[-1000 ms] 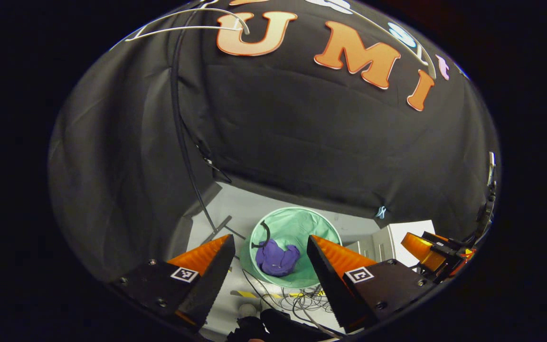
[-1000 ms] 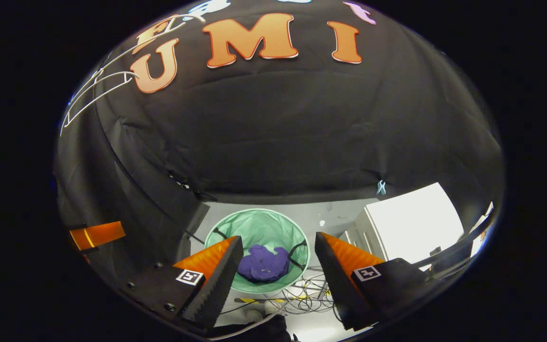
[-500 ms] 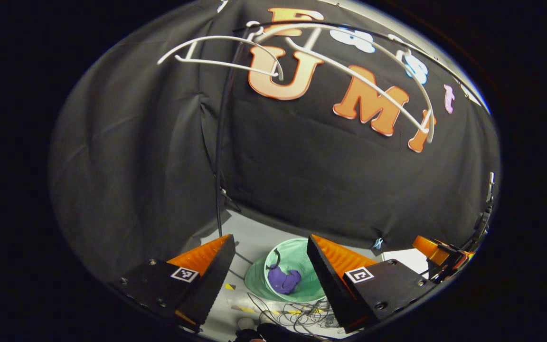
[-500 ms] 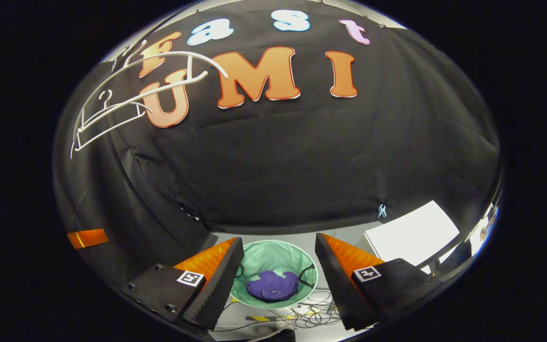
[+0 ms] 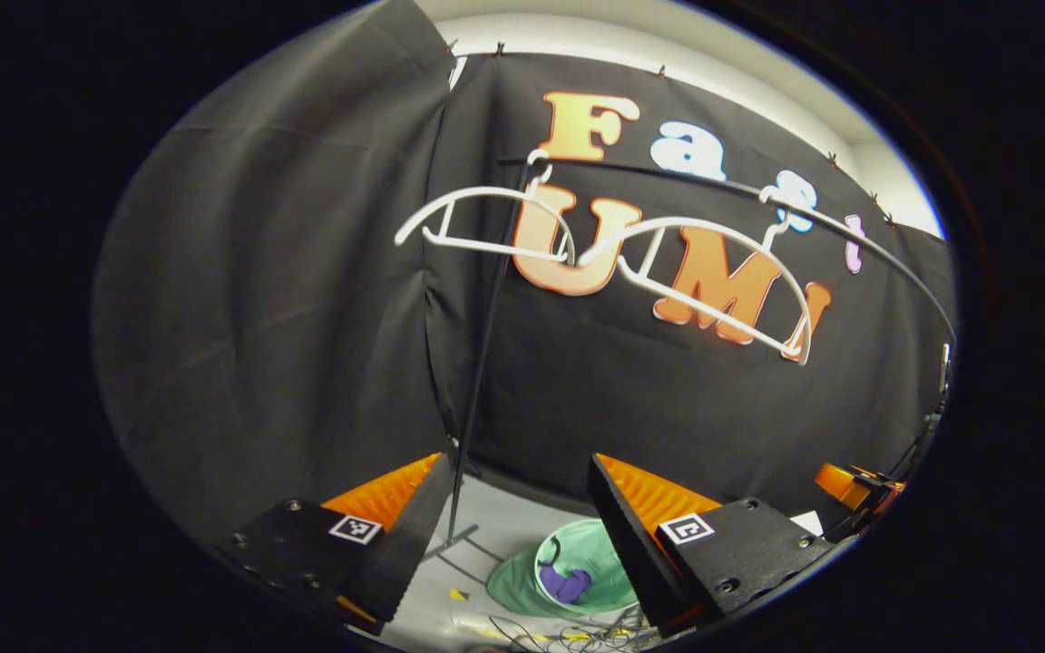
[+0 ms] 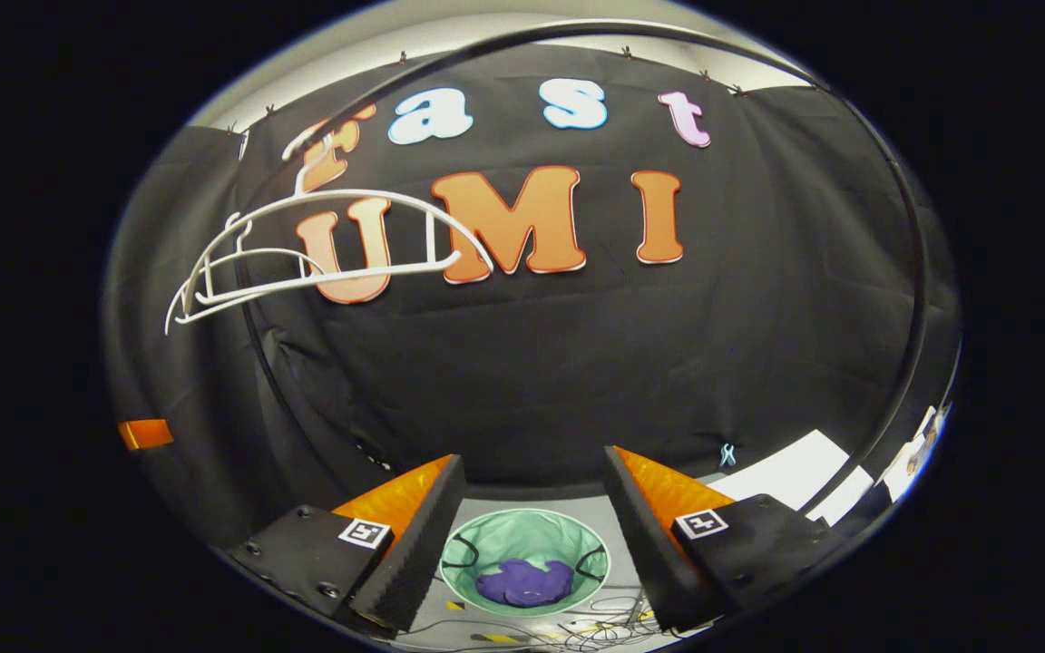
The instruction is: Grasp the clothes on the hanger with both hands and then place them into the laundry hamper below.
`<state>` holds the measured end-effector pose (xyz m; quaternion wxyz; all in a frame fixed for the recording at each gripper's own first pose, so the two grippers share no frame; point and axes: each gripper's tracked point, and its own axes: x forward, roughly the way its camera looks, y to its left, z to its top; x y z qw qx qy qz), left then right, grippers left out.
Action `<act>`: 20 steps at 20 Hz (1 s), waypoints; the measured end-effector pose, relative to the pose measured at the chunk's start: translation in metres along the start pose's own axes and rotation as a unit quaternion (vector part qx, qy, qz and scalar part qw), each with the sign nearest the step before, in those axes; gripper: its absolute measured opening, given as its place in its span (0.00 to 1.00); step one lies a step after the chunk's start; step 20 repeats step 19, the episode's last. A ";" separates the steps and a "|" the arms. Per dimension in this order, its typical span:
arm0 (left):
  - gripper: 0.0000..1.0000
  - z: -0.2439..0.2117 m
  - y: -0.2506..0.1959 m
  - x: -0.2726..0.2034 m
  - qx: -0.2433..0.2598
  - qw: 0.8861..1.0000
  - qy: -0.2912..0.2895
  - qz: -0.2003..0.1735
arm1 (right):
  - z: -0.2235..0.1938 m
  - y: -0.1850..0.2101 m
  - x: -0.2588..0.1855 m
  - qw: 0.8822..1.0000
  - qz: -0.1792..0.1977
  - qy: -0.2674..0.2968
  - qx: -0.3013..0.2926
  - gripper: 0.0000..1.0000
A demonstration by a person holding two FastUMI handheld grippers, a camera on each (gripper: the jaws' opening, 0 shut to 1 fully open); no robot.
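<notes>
A purple garment [image 6: 522, 582] lies crumpled inside the round green laundry hamper [image 6: 497, 535] on the floor; in the left gripper view the garment [image 5: 565, 582] sits low in the hamper [image 5: 615, 585]. Two bare white hangers [image 5: 708, 272] [image 6: 341, 249] hang from the black rail. My left gripper [image 5: 515, 533] is open and empty, well above the hamper. My right gripper [image 6: 532, 535] is open and empty too, with the hamper between its fingers far below. The right gripper [image 5: 849, 483] also shows at the right edge of the left gripper view.
A black rack pole [image 5: 483, 363] stands left of the hamper. Loose cables [image 6: 595, 626] lie on the floor in front of the hamper. A white box [image 6: 804, 472] sits to the right. The rail [image 6: 917, 299] curves overhead.
Both grippers have risen and tilted up, so the hamper with the purple garment has dropped lower in both views and the hangers have come into fuller view. Both stay open.
</notes>
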<state>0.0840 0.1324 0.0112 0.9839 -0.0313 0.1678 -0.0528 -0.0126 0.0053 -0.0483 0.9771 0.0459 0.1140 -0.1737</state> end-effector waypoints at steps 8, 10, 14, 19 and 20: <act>0.94 0.064 0.011 -0.037 0.054 0.992 -0.111 -0.003 | 0.045 -0.007 -0.035 0.995 -0.032 -0.081 -0.047 0.99; 0.95 0.068 0.007 -0.043 0.055 0.991 -0.121 -0.011 | 0.062 -0.001 -0.042 0.991 -0.033 -0.111 -0.062 0.99; 0.93 0.073 0.005 -0.048 0.064 0.989 -0.129 -0.015 | 0.072 0.007 -0.054 0.990 -0.023 -0.131 -0.055 1.00; 0.93 0.079 0.008 -0.055 0.058 0.988 -0.141 -0.009 | 0.073 0.005 -0.056 0.989 -0.022 -0.136 -0.051 1.00; 0.93 0.079 0.008 -0.055 0.058 0.988 -0.141 -0.009 | 0.073 0.005 -0.056 0.989 -0.022 -0.136 -0.051 1.00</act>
